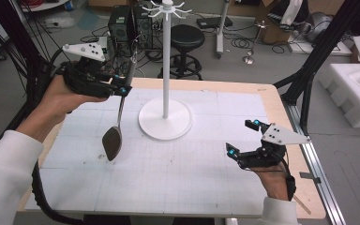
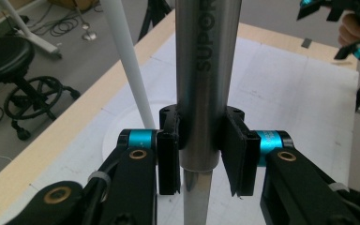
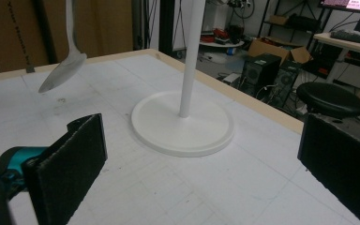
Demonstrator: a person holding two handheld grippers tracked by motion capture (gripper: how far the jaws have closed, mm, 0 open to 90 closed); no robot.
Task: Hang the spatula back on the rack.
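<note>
On the white gridded table [image 1: 178, 178], the left gripper [image 1: 124, 86] clamps a steel ladle's [image 1: 114, 136] handle at upper left, bowl hanging down, left of the white hook stand [image 1: 165, 70]. Right gripper [image 1: 243, 138] gapes empty.

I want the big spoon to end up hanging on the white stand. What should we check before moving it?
1. Left gripper clamped on the spoon handle: ok.
2. Spoon lifted clear of the table: ok.
3. Stand upright on its round base: ok.
4. Free hooks at the stand's top: ok.
5. Hanging hole at the handle's end: cannot tell.
6. Right gripper open and away from the stand: ok.
</note>
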